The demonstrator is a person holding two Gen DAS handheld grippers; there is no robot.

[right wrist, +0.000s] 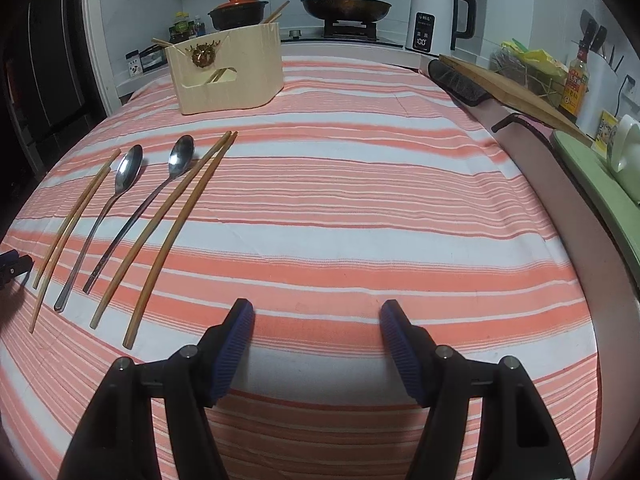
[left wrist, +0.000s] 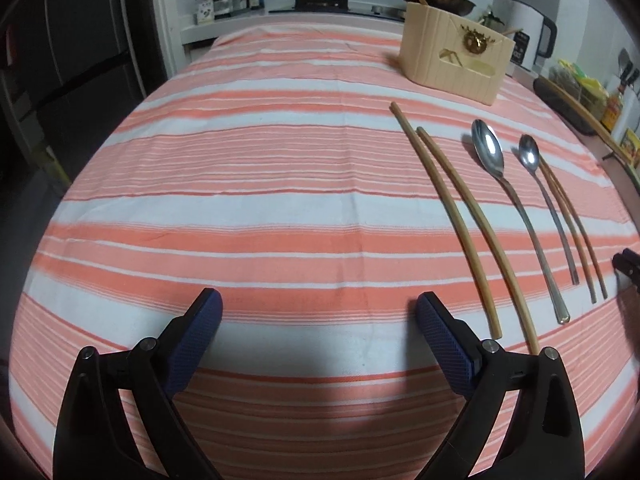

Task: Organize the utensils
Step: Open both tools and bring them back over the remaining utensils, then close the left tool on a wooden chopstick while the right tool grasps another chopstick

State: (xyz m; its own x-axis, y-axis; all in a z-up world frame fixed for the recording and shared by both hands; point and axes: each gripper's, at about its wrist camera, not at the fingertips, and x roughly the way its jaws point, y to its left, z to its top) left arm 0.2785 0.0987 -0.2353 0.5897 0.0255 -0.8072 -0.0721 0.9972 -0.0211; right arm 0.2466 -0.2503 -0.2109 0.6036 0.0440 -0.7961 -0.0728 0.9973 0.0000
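Left wrist view: left hand-held gripper (left wrist: 318, 312) hovers low over the striped cloth (left wrist: 240, 184), spread wide; right hand-held gripper (right wrist: 317, 318) likewise

Striped cloth (right wrist: 360, 208); kettle (right wrist: 432, 16), pan (right wrist: 346, 8), clay pot (right wrist: 238, 10) behind.

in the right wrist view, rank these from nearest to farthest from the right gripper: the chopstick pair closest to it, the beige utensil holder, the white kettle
Measured from the right gripper, jaws open over the striped cloth:
1. Nearest chopstick pair, lying on the cloth just to its left.
2. Beige utensil holder, farther back on the left, standing on the cloth.
3. White kettle, on the counter beyond the table, back right.
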